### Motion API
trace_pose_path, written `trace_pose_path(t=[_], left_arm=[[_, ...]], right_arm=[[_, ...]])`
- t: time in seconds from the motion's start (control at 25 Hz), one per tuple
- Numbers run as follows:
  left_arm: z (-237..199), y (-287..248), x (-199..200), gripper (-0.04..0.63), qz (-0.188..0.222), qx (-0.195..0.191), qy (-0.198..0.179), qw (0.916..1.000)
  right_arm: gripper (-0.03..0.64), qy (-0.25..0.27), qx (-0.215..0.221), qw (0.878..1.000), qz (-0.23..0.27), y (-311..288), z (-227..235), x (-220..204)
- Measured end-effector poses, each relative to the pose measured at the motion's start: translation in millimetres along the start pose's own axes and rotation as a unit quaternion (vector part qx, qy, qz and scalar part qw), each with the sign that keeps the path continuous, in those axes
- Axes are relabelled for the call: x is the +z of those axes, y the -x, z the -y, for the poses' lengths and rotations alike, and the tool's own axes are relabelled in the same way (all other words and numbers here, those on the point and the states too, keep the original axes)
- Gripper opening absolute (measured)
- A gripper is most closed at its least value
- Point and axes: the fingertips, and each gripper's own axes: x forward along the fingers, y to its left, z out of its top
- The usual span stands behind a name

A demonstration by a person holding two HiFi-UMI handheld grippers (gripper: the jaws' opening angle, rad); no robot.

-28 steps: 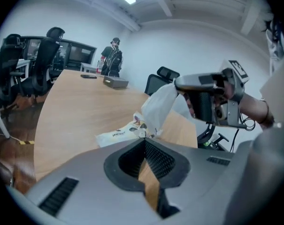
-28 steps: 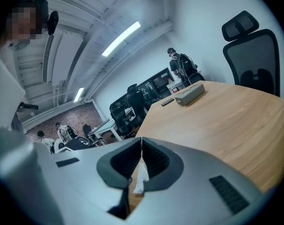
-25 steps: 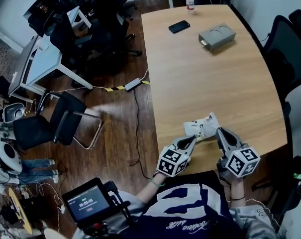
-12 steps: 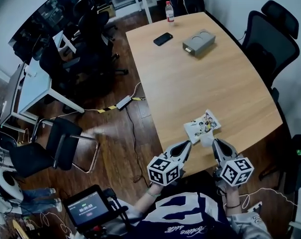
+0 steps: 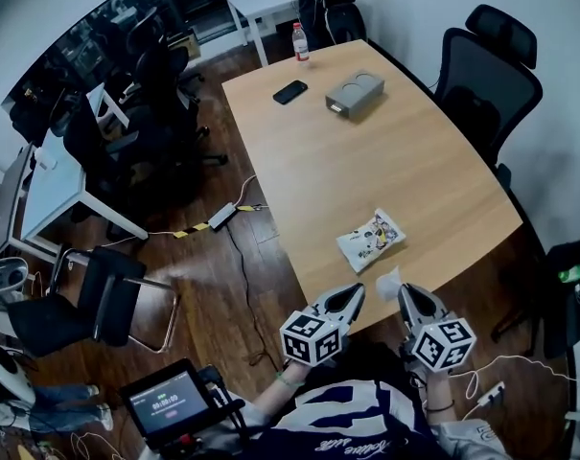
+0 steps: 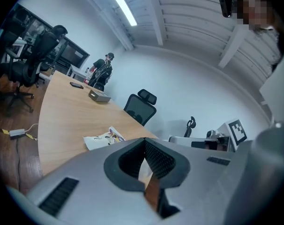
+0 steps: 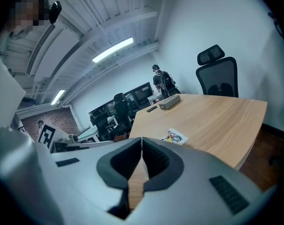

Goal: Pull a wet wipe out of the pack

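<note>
with the wipe (image 5: 388,281) clear of the pack (image 5: 371,239) lying on the bench (image 5: 414,151), the right gripper (image 5: 404,291) seems to nip only its edge between closed jaws, so it could slip free, while the left gripper (image 5: 358,289) sits closed on nothing.

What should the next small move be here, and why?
Probably carry the right gripper slightly forward and lay the wet wipe on the table. In the head view the wipe sits at that shut gripper's tip, clear of the pack, which lies flat with nothing holding it; the left gripper is shut, off the pack. The pull looks done.
</note>
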Motion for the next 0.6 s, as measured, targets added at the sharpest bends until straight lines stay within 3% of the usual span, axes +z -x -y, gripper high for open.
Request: trace_pose_path(t=[0.24,0.6], left_arm=[[23.2,-2.5,-9.1,0.003,0.018,0.032,-0.004,0.9993],[85.6,7.1,-46.3,0.003,0.064,0.094,0.027,0.9931]], right_arm=[[0.005,0.013,0.027,1.000,0.005,23.2,7.4,4.6],[0.005,0.031,0.087,0.996,-0.017,86.4,16.3,-17.4]])
